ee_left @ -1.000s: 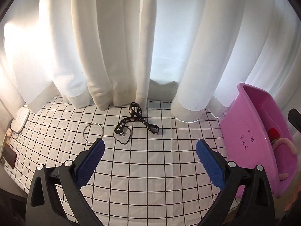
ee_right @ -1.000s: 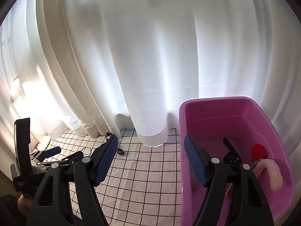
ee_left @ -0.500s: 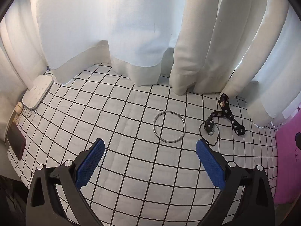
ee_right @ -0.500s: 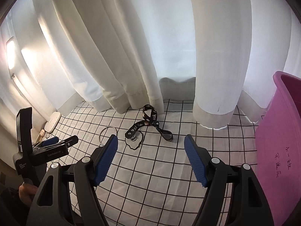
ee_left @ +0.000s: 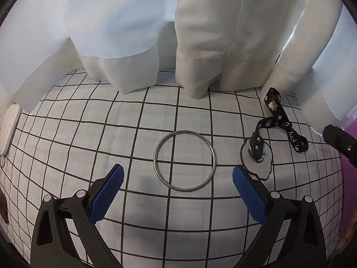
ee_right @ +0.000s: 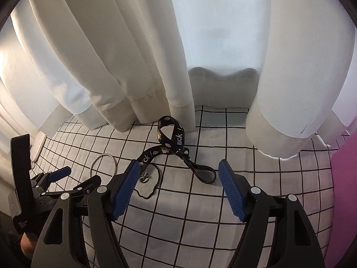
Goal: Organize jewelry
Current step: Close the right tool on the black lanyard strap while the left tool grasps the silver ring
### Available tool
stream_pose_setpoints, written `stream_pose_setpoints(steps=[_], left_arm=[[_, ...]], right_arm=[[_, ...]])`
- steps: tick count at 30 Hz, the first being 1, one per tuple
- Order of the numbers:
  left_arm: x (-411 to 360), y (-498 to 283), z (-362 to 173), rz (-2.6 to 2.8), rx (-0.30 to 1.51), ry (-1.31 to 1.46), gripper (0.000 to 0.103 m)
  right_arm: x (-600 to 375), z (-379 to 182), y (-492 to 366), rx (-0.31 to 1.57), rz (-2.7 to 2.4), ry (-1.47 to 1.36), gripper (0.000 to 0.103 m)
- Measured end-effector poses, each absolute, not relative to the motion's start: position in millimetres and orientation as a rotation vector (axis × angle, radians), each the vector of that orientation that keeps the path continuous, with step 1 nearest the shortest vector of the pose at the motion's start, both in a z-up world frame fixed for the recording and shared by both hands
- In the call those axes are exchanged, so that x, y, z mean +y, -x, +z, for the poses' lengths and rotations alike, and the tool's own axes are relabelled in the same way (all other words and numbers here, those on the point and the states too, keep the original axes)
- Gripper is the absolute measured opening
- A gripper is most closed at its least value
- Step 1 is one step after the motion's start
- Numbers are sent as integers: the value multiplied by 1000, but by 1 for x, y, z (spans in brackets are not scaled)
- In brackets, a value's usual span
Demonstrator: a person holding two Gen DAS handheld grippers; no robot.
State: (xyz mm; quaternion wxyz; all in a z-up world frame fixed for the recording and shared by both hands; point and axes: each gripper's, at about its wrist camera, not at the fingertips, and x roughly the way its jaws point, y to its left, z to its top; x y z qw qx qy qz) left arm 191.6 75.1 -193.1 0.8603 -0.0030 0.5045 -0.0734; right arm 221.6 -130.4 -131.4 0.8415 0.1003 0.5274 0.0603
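The black strap (ee_right: 171,147) reads "luck !" in white letters.

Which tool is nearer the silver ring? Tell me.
Left. The left tool is open just in front of the silver ring; the right tool is open off to its right, facing the black strap.

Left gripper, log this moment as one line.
left gripper: open, over bangle | right gripper: open, near strap | nothing held

A thin silver bangle (ee_left: 184,160) lies flat on the black-gridded white cloth, and just to its right a black printed strap (ee_left: 277,122) reading "luck !" lies crossed over itself, its metal clasp end resting on a small white black-edged charm (ee_left: 260,167).
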Motion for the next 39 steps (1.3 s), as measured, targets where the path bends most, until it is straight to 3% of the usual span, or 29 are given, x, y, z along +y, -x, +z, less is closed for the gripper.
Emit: stream_pose_setpoints(steps=[33,39], left_arm=[[61,-210,-233,-128,1039,-64,98],[63,-213,-236,-111,1013,-55,98]], right_arm=[[-94,-208,-282,1227,150,-92,70],[-86,-210,-278,1199,137,-4,75]])
